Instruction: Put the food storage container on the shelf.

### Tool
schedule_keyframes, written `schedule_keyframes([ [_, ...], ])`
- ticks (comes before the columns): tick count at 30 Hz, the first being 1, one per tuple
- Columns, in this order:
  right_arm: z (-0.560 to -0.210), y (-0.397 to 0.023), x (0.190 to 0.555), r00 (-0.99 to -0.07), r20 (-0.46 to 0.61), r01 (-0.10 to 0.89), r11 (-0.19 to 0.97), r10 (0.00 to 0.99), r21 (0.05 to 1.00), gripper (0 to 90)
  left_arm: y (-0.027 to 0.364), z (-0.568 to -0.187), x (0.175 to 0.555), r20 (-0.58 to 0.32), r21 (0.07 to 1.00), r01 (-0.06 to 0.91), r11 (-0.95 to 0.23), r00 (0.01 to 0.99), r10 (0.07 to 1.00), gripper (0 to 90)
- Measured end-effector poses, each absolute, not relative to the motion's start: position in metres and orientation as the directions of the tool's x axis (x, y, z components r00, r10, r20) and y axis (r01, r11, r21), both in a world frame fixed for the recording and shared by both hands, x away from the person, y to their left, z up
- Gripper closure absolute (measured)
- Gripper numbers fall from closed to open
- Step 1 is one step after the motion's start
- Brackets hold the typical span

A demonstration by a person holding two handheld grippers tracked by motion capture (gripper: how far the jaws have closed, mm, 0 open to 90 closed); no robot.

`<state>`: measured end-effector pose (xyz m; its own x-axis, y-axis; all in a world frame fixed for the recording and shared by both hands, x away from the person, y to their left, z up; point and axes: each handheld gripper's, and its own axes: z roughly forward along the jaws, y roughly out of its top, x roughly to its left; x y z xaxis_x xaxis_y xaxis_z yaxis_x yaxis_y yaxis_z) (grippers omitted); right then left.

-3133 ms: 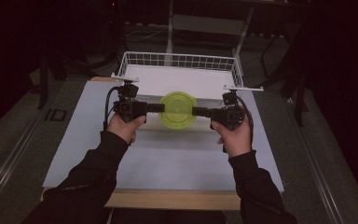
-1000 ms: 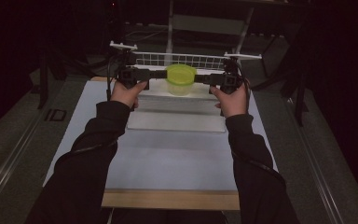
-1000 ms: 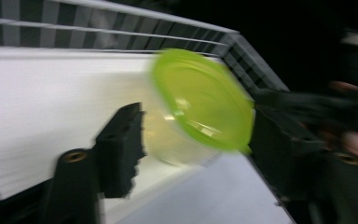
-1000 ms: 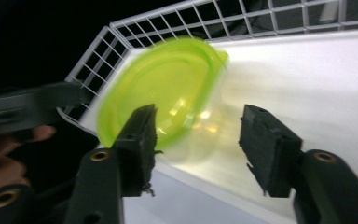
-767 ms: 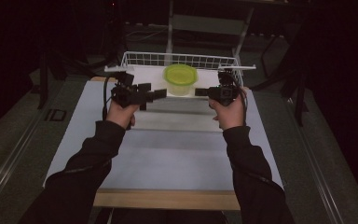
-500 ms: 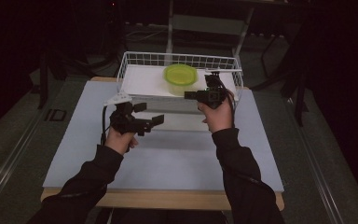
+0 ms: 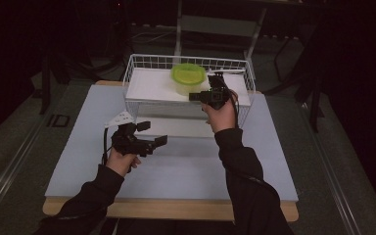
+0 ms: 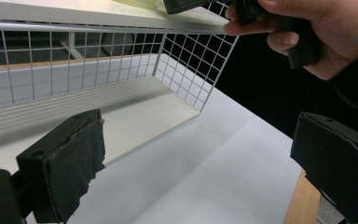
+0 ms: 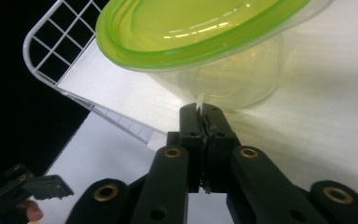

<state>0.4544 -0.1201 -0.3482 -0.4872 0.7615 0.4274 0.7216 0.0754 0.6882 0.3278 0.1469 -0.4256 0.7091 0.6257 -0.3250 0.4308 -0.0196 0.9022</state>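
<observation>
Tub [image 7: 188, 78] sits in basket [image 7: 142, 63], placement looks done. L gripper [image 7: 152, 134] released, empty over bench [image 7: 186, 161]; R gripper [image 7: 194, 97] clenched on nothing beside tub, only pull-back left.

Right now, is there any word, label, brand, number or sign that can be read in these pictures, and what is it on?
"ID" on the dark floor left of the table.
No text shows on the green-lidded container, the wire basket or either hand-held gripper.

Wire basket [image 7: 136, 66] on table [image 7: 186, 171]
</observation>
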Motion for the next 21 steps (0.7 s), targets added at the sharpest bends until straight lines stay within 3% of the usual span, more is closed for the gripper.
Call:
schedule_keyframes([
  [6,-0.346,-0.122,0.444,-0.514,0.426,0.702,0.079,0.744,0.708,80.9,0.146,-0.429,0.322,-0.298,0.911,0.411,-0.043,0.725,0.621,3.8],
  [10,-0.342,-0.122,0.428,-0.567,0.384,0.662,0.127,0.728,0.739,69.9,0.147,-0.428,0.317,-0.272,0.92,0.387,-0.059,0.74,0.615,3.8],
  [11,-0.342,-0.122,0.425,-0.578,0.372,0.653,0.138,0.727,0.745,66.0,0.147,-0.428,0.315,-0.257,0.924,0.376,-0.071,0.749,0.611,3.8],
  [13,-0.343,-0.122,0.413,-0.624,0.323,0.607,0.181,0.712,0.774,47.5,0.148,-0.427,0.311,-0.242,0.928,0.363,-0.083,0.757,0.608,3.8],
  [14,-0.344,-0.122,0.41,-0.639,0.304,0.588,0.194,0.707,0.785,42.8,0.149,-0.427,0.31,-0.247,0.929,0.362,-0.076,0.761,0.601,3.8],
  [21,-0.357,-0.128,0.384,-0.717,0.244,0.505,0.245,0.653,0.828,21.3,0.15,-0.43,0.298,-0.219,0.939,0.33,-0.098,0.792,0.57,3.8],
])
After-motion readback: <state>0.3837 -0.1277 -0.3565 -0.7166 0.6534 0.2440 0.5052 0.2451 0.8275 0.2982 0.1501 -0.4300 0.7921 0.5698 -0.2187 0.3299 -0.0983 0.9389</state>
